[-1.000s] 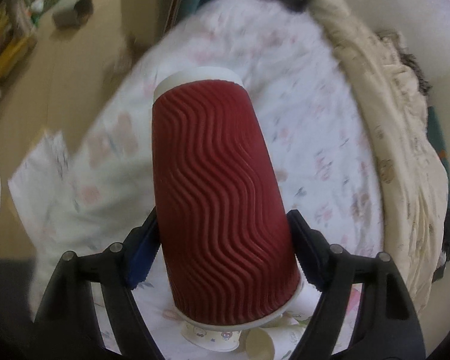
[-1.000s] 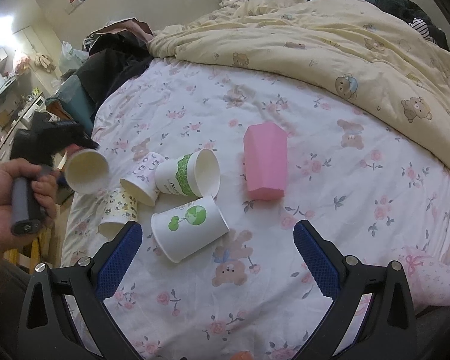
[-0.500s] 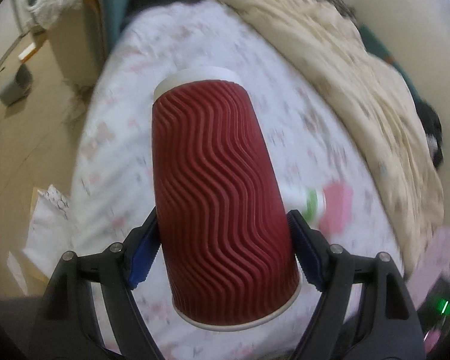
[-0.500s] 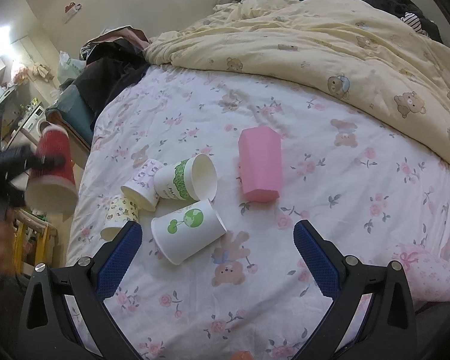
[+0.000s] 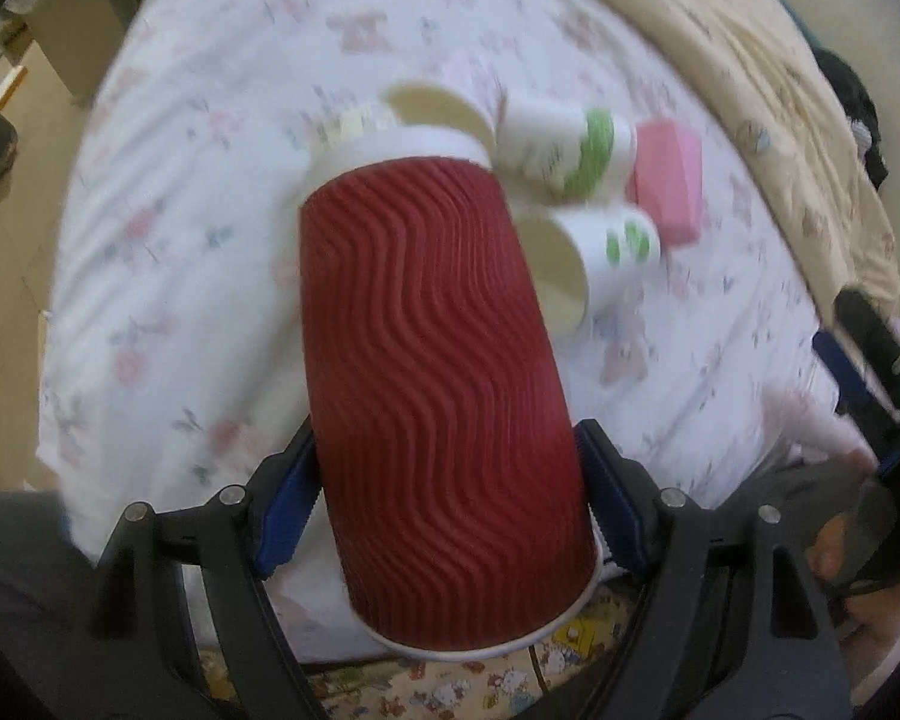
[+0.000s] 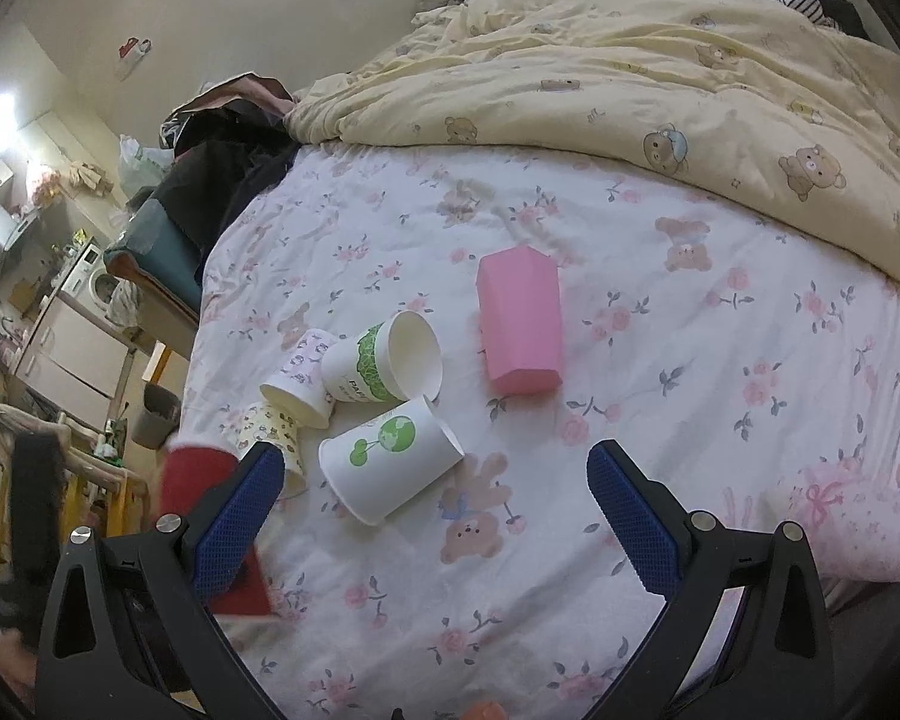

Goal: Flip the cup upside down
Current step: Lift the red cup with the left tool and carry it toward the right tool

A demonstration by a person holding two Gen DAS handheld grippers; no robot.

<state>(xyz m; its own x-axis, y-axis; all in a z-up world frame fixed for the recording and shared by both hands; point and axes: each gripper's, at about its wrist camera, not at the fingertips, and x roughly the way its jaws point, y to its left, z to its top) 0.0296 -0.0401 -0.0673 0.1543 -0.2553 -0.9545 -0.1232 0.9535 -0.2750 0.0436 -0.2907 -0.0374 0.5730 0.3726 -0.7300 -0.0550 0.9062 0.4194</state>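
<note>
My left gripper (image 5: pixel 447 516) is shut on a red ribbed paper cup (image 5: pixel 432 396). The cup's wide rim points toward the camera and its white base points toward the bed. In the right wrist view the red cup (image 6: pixel 195 474) shows blurred at the lower left, partly behind my finger. My right gripper (image 6: pixel 435 519) is open and empty above the floral bed sheet (image 6: pixel 660 420). Several paper cups lie on their sides on the sheet, among them a white cup with a green tree print (image 6: pixel 390 459) and a white cup with a green band (image 6: pixel 384 360).
A pink cup (image 6: pixel 522 324) stands upside down on the sheet to the right of the pile. A yellow bear-print quilt (image 6: pixel 660 78) covers the far side of the bed. Dark clothes (image 6: pixel 222 162) lie at the far left edge. The floor and furniture are at the left.
My left gripper has swung with the red cup from beside the bed to over its near edge, and now faces the pile of cups. The right gripper has barely moved.
</note>
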